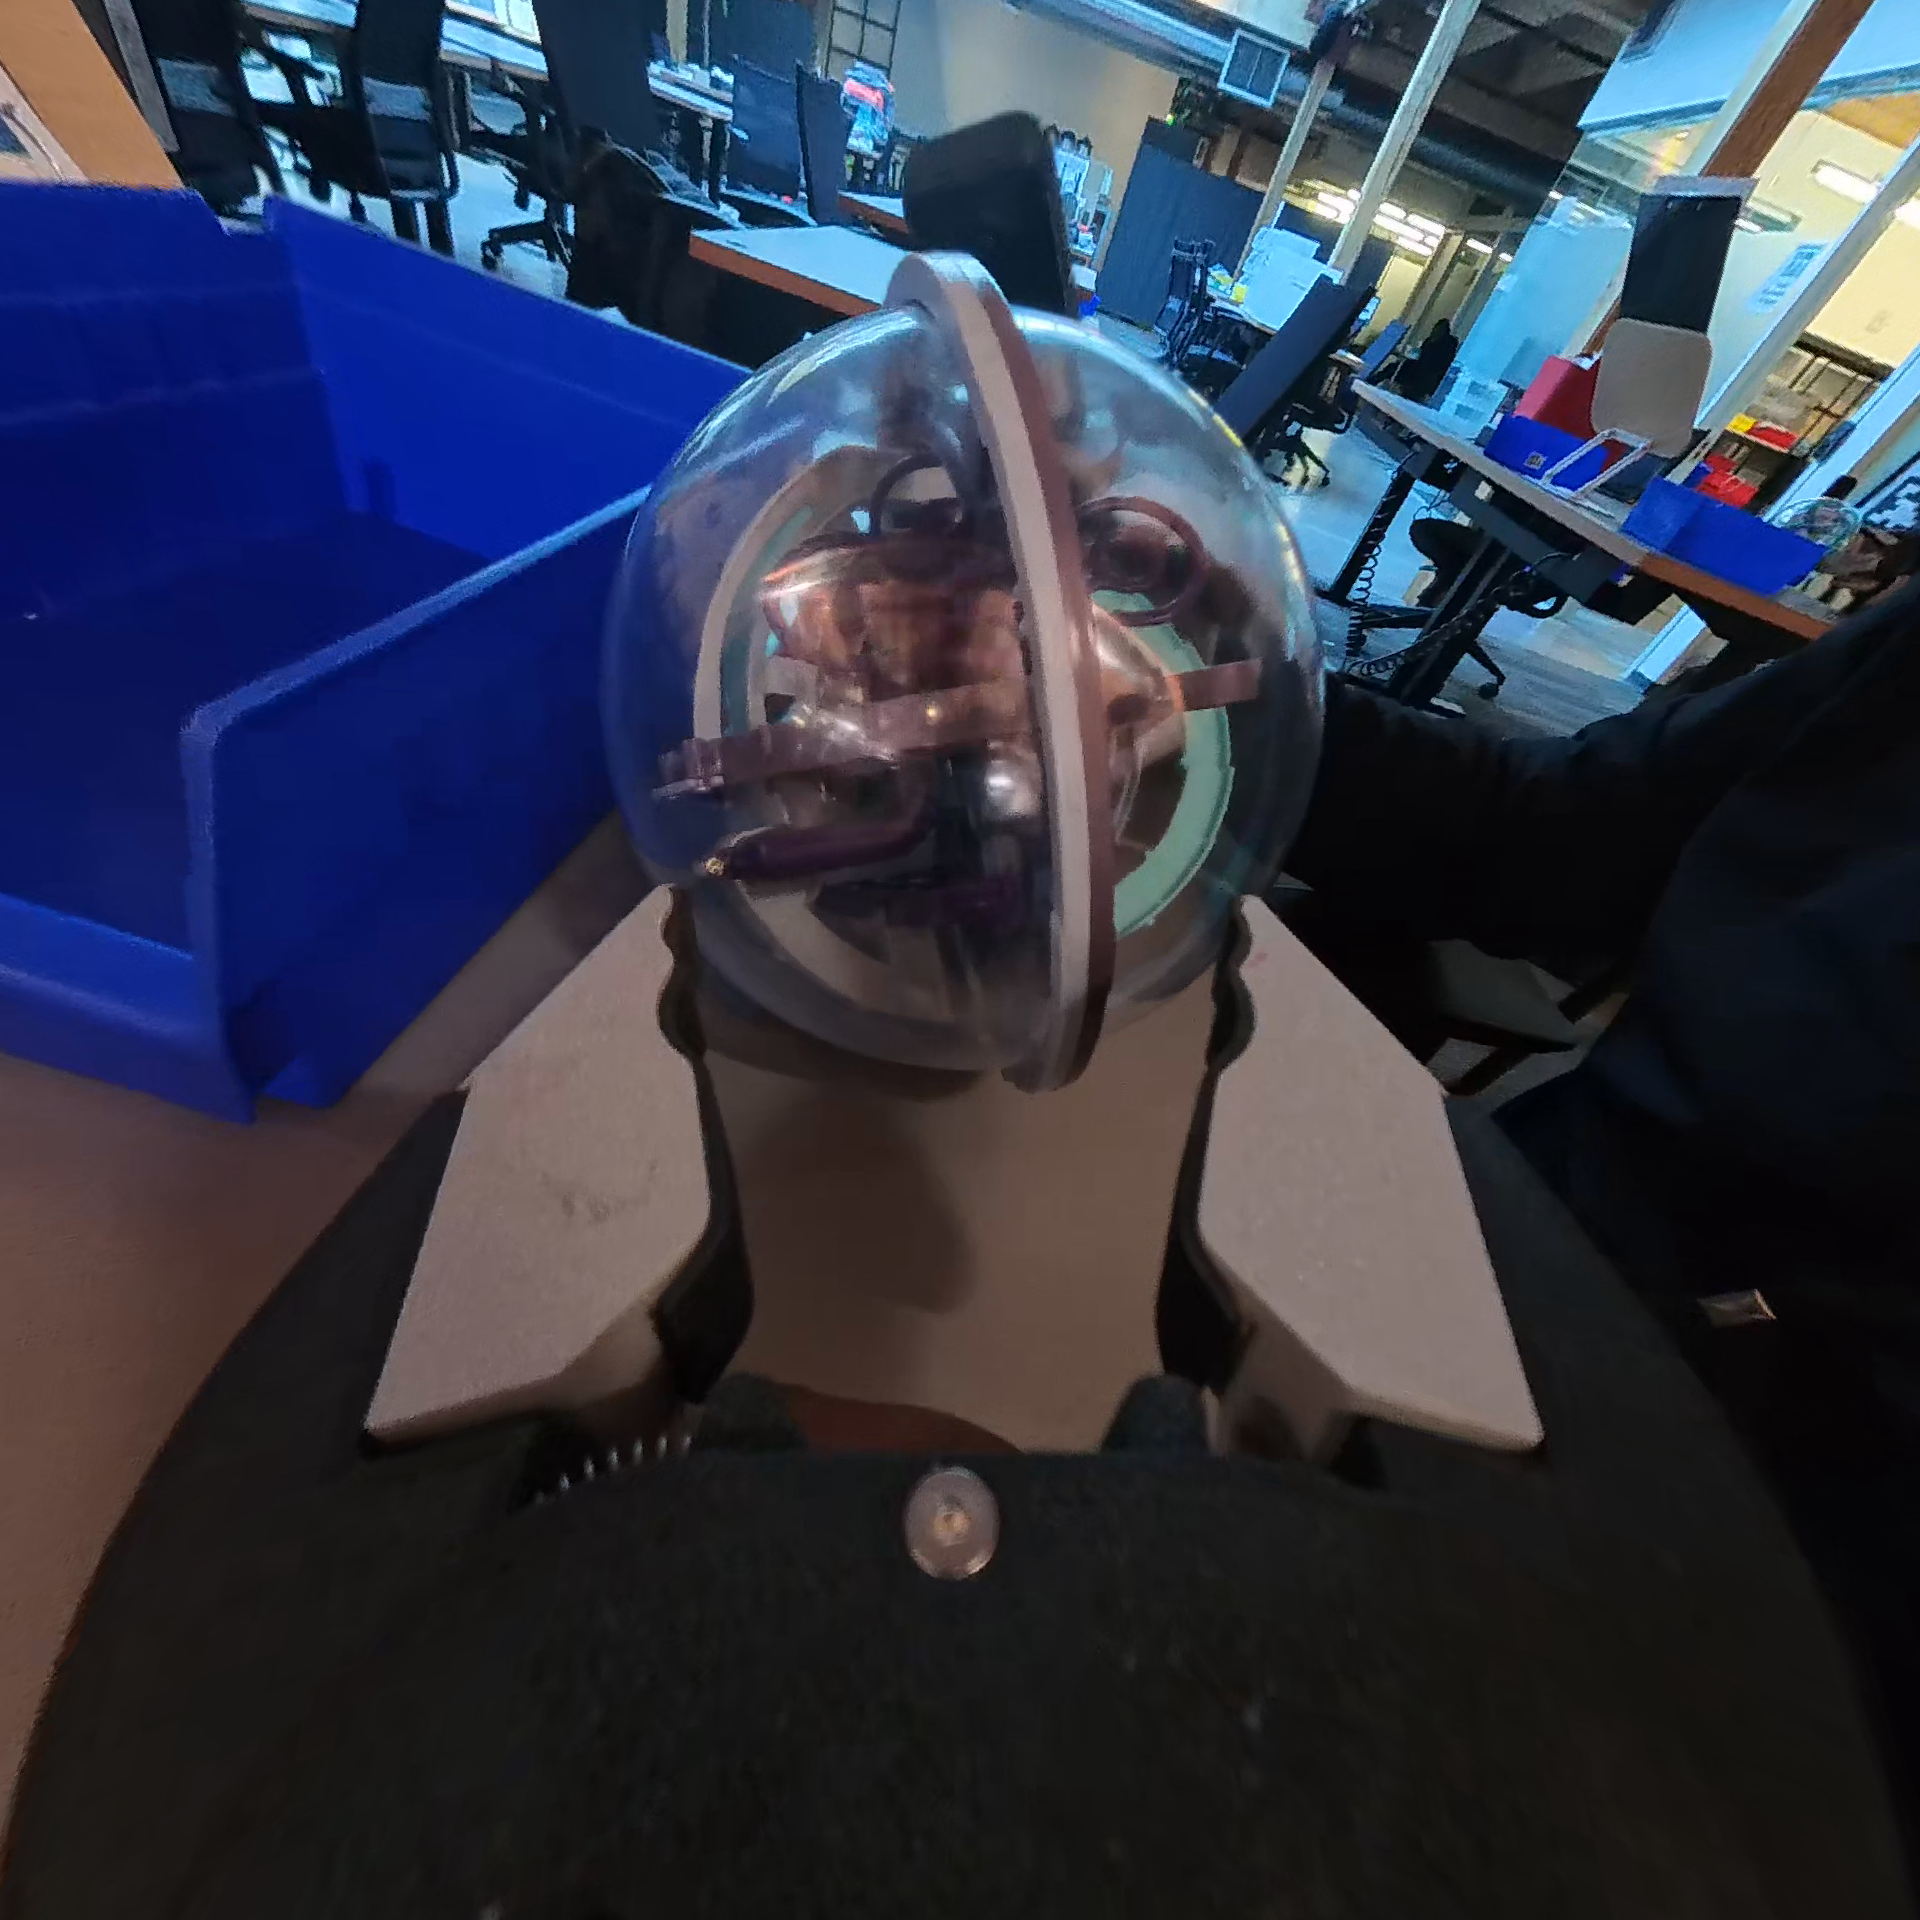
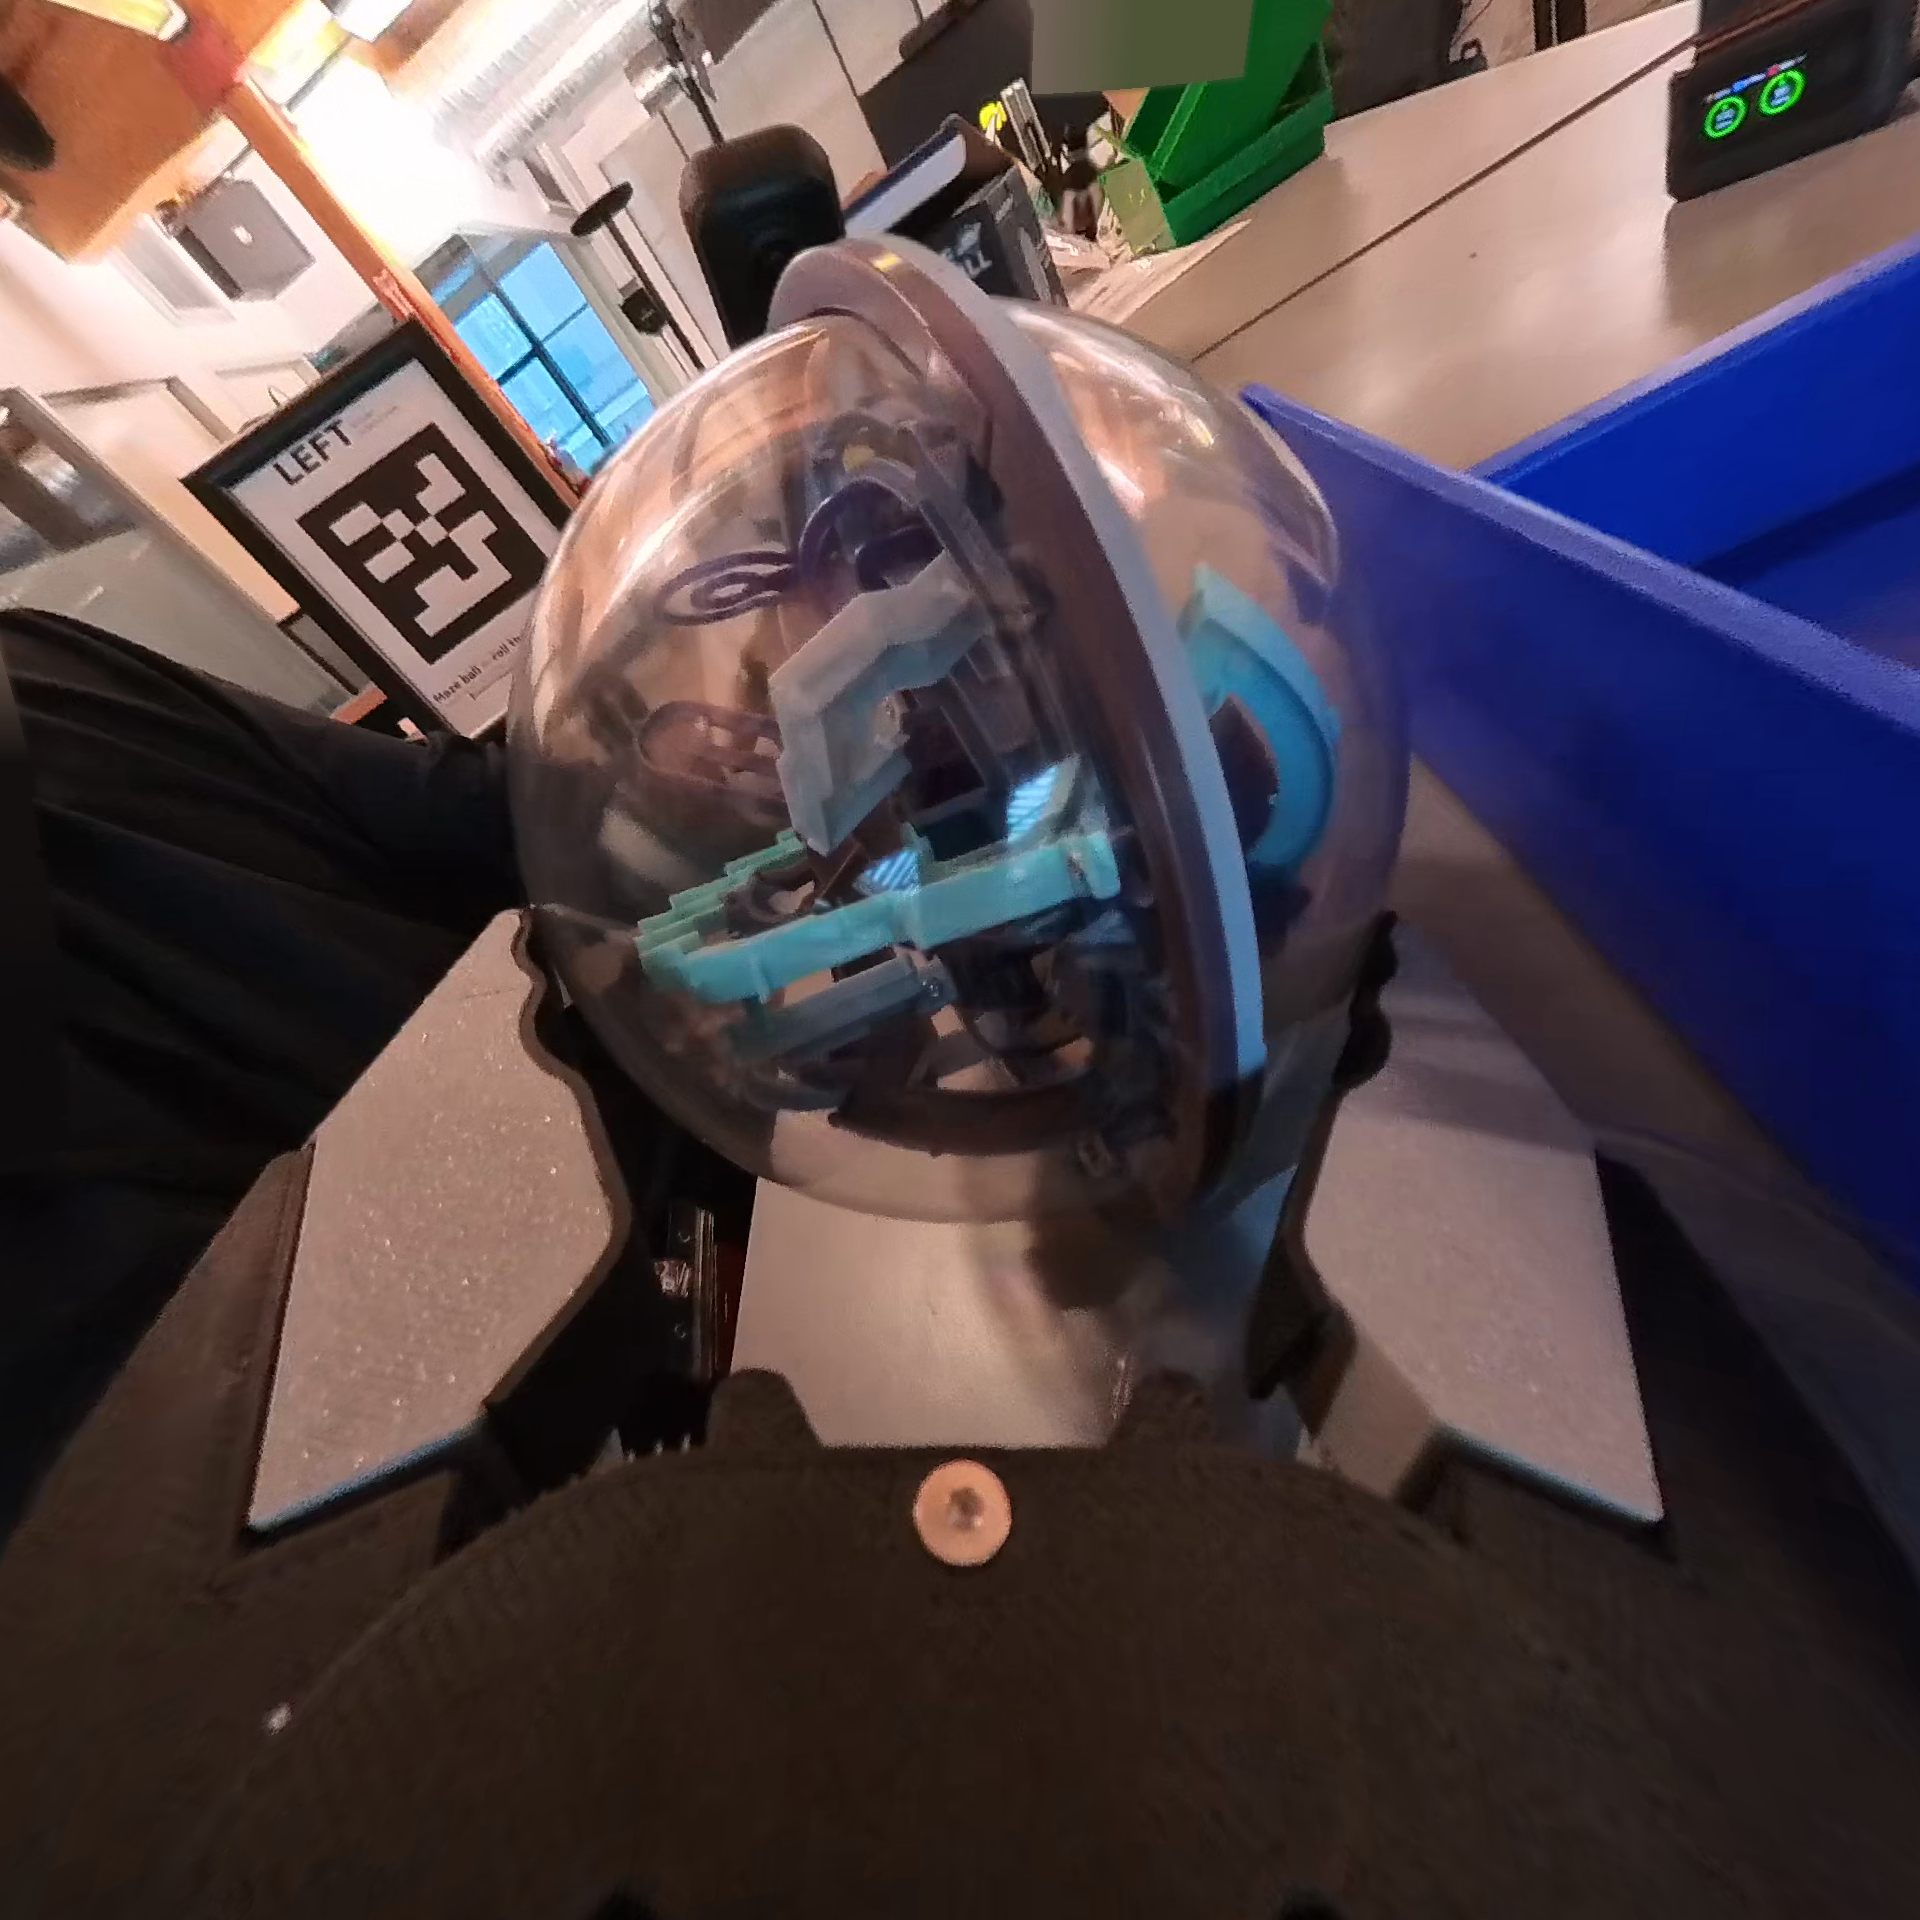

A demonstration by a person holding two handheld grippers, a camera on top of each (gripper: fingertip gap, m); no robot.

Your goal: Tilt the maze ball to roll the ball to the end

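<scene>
The maze ball (image 1: 883, 675) is a clear sphere with a grey ring around it and purple, grey and teal tracks inside. It is lifted above the table and tilted. My left gripper (image 1: 956, 966) is shut on its lower sides, and both fingertips (image 1: 681, 966) touch the shell. In the right wrist view the maze ball (image 2: 831, 779) sits between the fingers of my right gripper (image 2: 956, 966), whose fingertips (image 2: 540, 966) press its sides. A small silvery glint (image 1: 1003, 784) shows near the ring; I cannot tell if it is the small ball.
A large blue bin (image 1: 312, 623) stands on the table (image 1: 156, 1247) to the left, and shows on the right in the right wrist view (image 2: 1662, 727). A person's dark sleeve (image 1: 1662, 831) is close by. A sign with a black-and-white marker (image 2: 405, 540) stands behind.
</scene>
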